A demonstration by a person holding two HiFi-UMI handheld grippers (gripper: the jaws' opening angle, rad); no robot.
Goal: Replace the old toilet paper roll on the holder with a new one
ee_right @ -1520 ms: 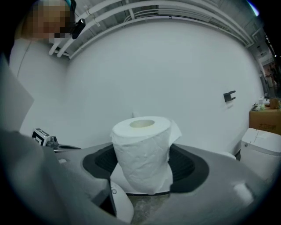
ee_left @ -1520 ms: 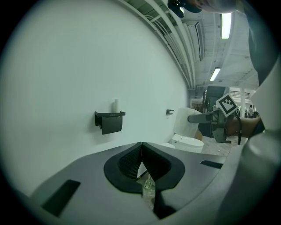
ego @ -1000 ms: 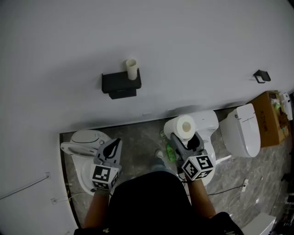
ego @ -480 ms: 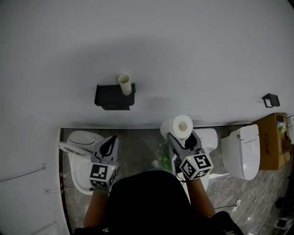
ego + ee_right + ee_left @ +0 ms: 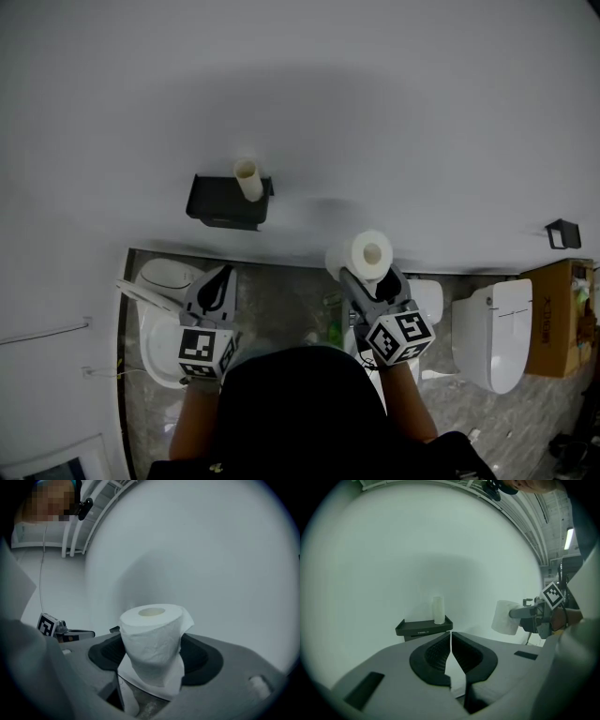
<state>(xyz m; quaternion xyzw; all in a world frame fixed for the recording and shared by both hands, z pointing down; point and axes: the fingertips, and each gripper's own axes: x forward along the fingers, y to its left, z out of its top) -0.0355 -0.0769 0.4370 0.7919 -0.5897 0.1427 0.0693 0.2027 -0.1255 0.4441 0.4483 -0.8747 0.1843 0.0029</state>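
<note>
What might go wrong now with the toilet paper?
1. The old tube stands on the holder, and the left gripper is shut. Nudging the tube like that may knock it to the floor.
2. The right gripper pinches the new roll, and a loose sheet hangs off it. The roll may slip out or unwind.

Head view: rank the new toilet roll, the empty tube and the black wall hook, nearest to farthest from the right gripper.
1. new toilet roll, in the right gripper jaws.
2. empty tube, upper left on the holder.
3. black wall hook, far right.
</note>
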